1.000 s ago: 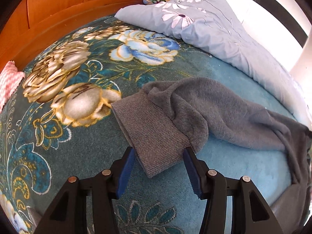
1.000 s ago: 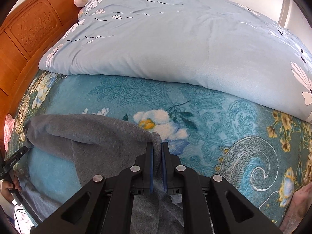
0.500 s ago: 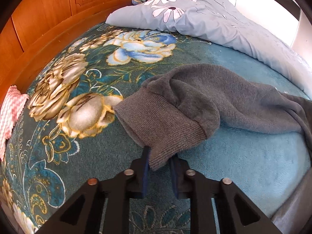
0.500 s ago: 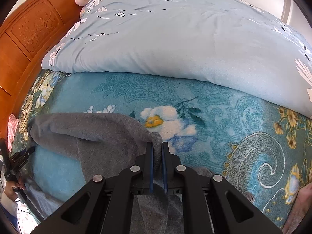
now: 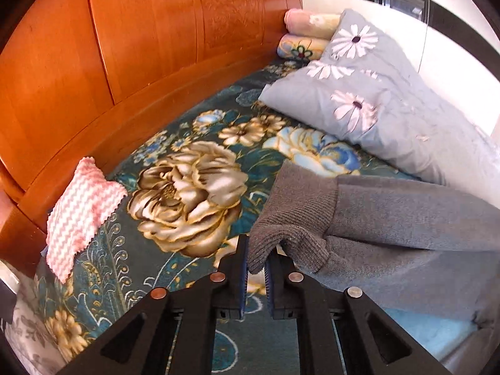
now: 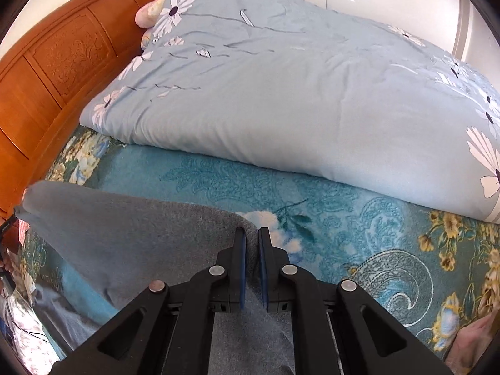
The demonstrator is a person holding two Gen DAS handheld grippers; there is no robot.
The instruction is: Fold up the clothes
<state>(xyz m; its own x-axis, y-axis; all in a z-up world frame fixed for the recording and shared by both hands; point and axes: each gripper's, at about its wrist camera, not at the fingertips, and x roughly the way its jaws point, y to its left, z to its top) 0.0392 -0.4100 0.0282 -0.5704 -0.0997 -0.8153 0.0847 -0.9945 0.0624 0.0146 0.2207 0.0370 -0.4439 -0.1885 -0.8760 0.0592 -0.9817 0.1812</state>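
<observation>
The left gripper (image 5: 256,261) is clamped on the ribbed cuff (image 5: 290,215) of a grey sweater (image 6: 131,234), lifted above the flowered blanket (image 5: 187,193). The right gripper (image 6: 251,243) pinches the sweater's upper edge. The sleeve runs taut between them, long axis left to right, parallel to the quilt (image 6: 297,93).

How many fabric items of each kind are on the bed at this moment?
Grey sweater: 1, cuff clamped by the left gripper, body by the right gripper
Pale blue daisy duvet: 1
Pink-and-white zigzag cloth: 1
Rolled floral items at the headboard: 2
Total: 5
</observation>
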